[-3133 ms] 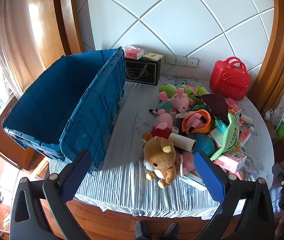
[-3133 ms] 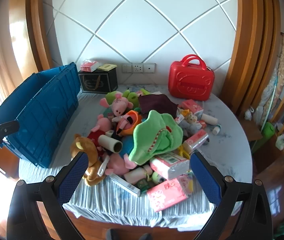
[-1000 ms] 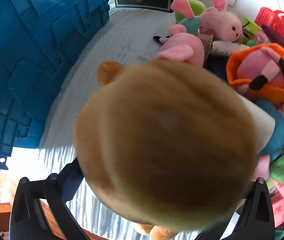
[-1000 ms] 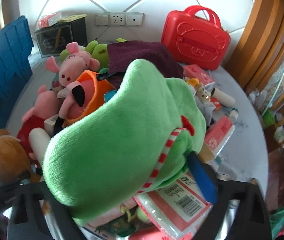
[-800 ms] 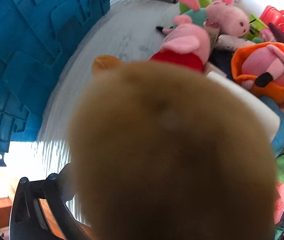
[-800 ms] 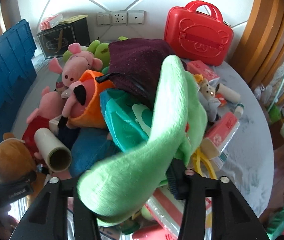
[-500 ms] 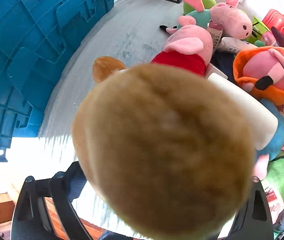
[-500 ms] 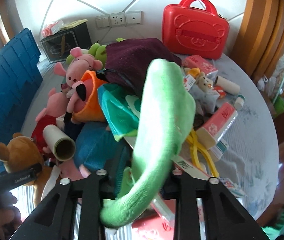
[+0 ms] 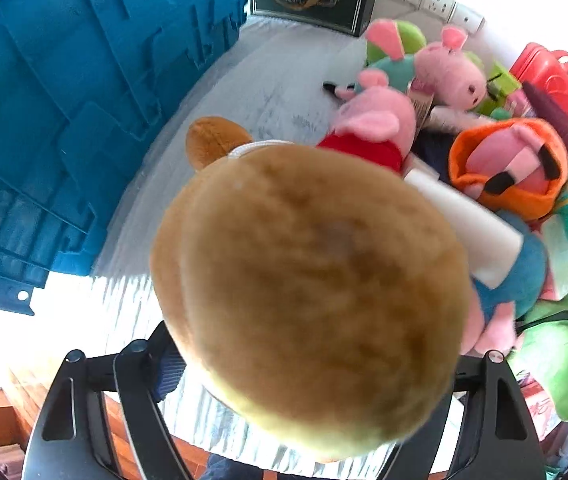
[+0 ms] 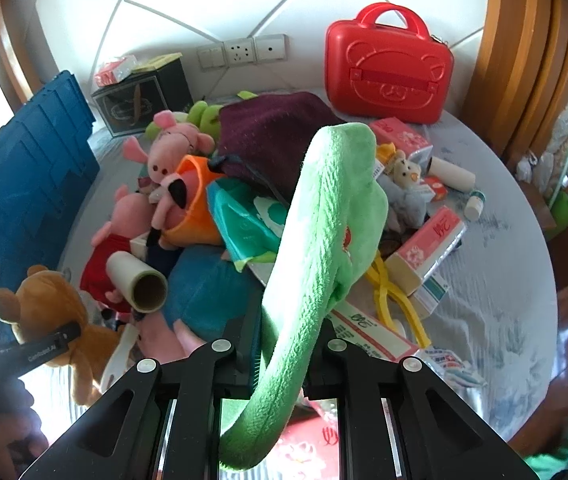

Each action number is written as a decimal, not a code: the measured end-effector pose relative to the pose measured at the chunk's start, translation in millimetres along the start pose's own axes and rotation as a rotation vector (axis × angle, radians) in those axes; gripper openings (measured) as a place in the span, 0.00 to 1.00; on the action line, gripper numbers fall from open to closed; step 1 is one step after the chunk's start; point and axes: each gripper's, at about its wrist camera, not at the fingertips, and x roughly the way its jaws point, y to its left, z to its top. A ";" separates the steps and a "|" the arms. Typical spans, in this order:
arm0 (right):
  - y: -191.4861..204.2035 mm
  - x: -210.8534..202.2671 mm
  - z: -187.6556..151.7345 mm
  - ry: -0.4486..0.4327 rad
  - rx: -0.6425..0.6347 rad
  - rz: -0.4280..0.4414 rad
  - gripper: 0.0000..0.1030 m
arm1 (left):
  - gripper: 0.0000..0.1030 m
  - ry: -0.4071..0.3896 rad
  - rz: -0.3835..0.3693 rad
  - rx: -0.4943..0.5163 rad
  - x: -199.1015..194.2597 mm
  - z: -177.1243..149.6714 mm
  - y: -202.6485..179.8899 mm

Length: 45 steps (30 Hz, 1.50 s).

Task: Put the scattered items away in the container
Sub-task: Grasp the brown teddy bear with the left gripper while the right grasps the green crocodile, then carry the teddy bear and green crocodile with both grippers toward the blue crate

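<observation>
At the far left of the surface (image 10: 495,264) stands the blue crate (image 9: 64,128), only its ribbed outer wall in sight, so what lies inside it cannot be told. Just beside it to the right a bare strip of pale cloth leads to the heap of scattered things: two pink pig toys (image 10: 176,144), a cardboard roll (image 10: 136,276), an orange plush (image 10: 192,204), a dark purple cloth (image 10: 276,132), then tissue packs (image 10: 423,248), yellow plastic tongs-shaped clip (image 10: 391,292) and, against the wall, a red case (image 10: 387,64). A black box (image 10: 140,100) sits behind the crate. The left tongs (image 9: 315,364) have just been closing and now pinch the brown bear (image 9: 311,292) by its head, which fills most of that camera's view. The right tongs (image 10: 280,348) are pressed together on the green plush (image 10: 323,240), which arches upward out of them above the heap.
</observation>
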 end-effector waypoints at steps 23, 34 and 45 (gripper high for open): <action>-5.2 -91.6 15.2 -0.139 0.024 0.048 0.13 | 0.78 -0.185 -0.055 0.015 -100.8 30.3 -23.8; -8.8 -128.5 35.1 -0.210 -0.004 0.123 0.13 | 0.78 -0.343 -0.040 0.040 -179.1 37.7 -28.4; 21.4 -148.3 57.6 -0.264 -0.051 0.224 0.13 | 0.78 -0.399 -0.019 0.043 -221.7 45.4 -9.2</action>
